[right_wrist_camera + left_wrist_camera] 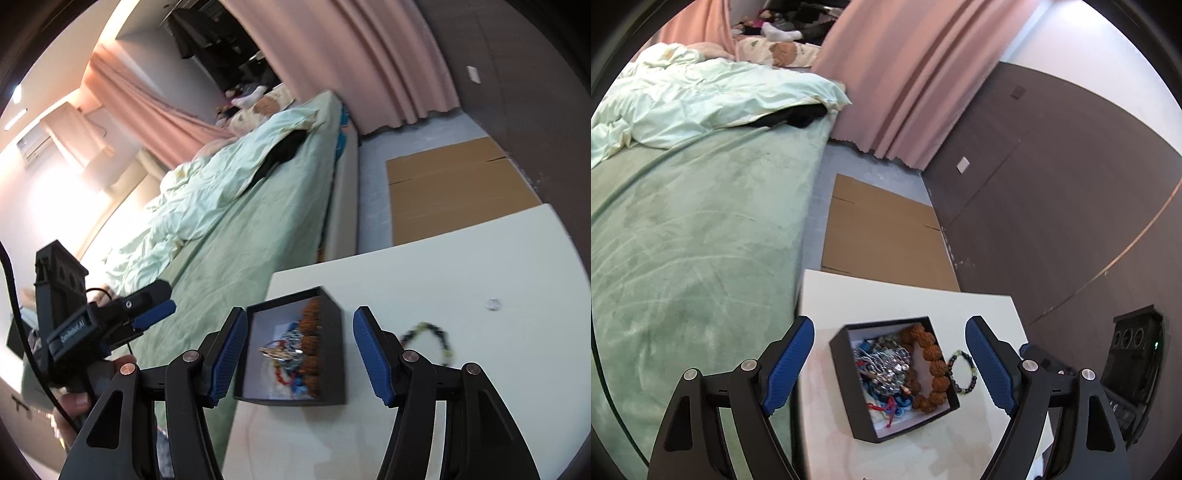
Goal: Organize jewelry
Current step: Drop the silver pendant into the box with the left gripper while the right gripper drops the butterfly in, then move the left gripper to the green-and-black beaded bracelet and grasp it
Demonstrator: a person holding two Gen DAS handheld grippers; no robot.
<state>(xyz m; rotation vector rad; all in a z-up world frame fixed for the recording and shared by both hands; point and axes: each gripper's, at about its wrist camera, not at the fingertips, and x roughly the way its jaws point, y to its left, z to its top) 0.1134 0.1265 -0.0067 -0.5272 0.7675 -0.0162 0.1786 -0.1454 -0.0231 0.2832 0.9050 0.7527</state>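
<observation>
Both grippers are hanging above the white table [982,310], pointing down and forward; neither is gripping anything.

Left gripper [892,363]: jaws are standing wide apart, nothing pressing on the blue pads [790,363]. The black jewelry box [849,398] is sitting dead centre between the fingers, just ahead and below, clear of both pads. Inside it, a tangle of silver chain and blue and red cord is filling the left part, and the brown seed-bead bracelet [932,365] is curving along the right wall.

The task item still out: the dark bead bracelet [962,373], with some pale green beads, is lying flat on the table just outside the box's right wall, close to touching it, tucked in near the left gripper's right finger.

Right gripper [297,356]: jaws are apart, nothing between the pads. The box [332,354] is lying ahead between its fingers. The dark bracelet [428,341] is sitting outside its right finger, so it is off-axis to the right. The loop is lying flat, roughly round, with no clear long axis; the view is blurred there.

Judgement: the right gripper looks nearer, needing a small shift rightward.

Farther right on the table a small clear ring-like thing [493,304] is lying well apart; too small to identify.
</observation>
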